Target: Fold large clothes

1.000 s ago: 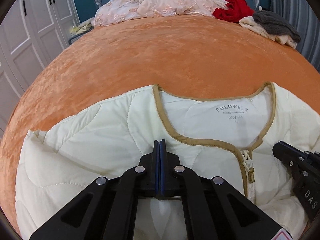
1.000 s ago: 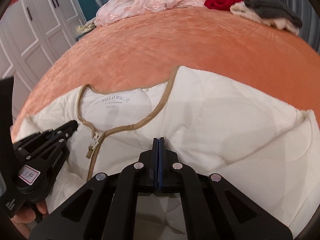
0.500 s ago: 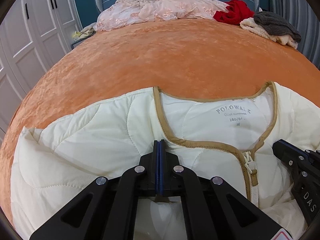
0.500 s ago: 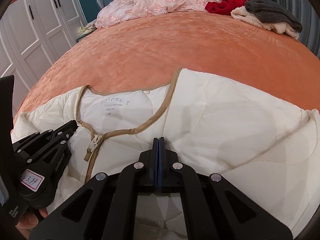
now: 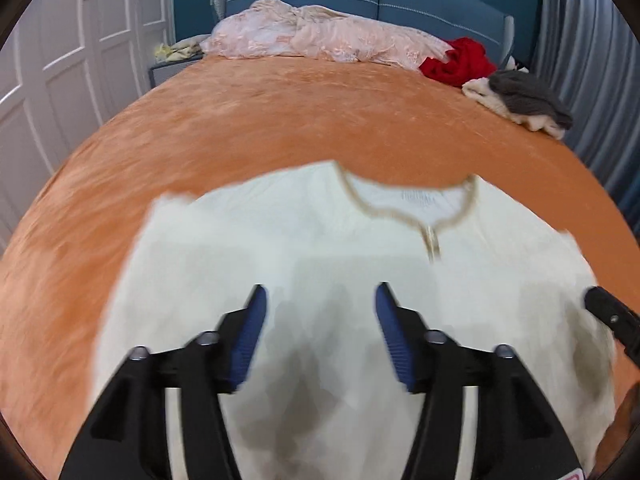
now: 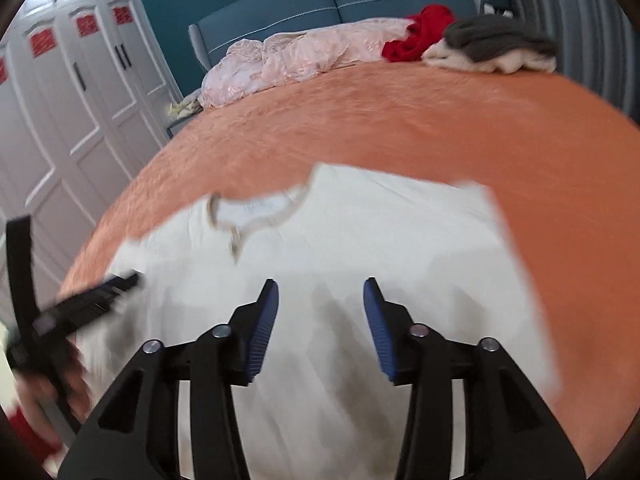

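Because both wrist views are motion-blurred, the cream quilted jacket (image 5: pixel 328 248) shows no stitching, and its neck label is unreadable. Its lower part runs under the gripper bodies and out of frame at 6 o'clock. It lies flat on the orange bedspread (image 5: pixel 280 120), tan-trimmed collar (image 5: pixel 404 212) toward 12 o'clock.

Left gripper (image 5: pixel 320 328): jaws have just been opening and stand well apart, nothing between the blue pads (image 5: pixel 248 332); they seem to hover above the cloth rather than touch it.

Right gripper (image 6: pixel 320 328): jaws likewise just opened, gap empty, jacket (image 6: pixel 360 240) beneath.

Far end, 12 to 2 o'clock: pink bedding (image 5: pixel 320 36), red garment (image 5: pixel 460 60), grey knit (image 5: pixel 524 96).
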`<state>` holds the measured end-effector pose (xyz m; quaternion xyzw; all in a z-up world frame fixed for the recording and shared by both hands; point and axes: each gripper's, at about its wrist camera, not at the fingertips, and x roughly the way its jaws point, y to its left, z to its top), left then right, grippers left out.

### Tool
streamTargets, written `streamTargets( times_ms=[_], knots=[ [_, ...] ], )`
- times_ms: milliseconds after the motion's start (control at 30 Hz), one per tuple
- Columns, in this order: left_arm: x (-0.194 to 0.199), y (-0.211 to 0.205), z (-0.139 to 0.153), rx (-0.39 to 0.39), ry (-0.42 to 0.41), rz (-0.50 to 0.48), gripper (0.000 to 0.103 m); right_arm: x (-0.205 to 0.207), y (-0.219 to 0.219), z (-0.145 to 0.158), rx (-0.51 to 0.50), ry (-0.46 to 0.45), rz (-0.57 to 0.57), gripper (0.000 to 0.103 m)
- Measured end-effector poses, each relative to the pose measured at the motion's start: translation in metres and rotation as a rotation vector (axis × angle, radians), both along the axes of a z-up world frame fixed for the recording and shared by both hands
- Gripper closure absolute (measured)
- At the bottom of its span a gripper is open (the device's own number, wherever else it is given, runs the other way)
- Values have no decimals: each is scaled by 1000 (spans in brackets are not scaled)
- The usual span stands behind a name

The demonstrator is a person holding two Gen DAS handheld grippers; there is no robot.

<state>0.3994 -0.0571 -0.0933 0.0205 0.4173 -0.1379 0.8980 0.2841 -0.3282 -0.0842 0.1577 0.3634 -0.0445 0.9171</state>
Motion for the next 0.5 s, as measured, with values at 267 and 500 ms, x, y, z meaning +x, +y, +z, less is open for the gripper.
streamTargets(
  times_ms=[267,500],
  knots=[
    [-142,145,-7,-16,184,141,42,-223,-49,-22,82,212,-119,35],
    [-198,208,-32,-212,350,256,42,-293,-52,-51,312,260,-188,32]
  ],
)
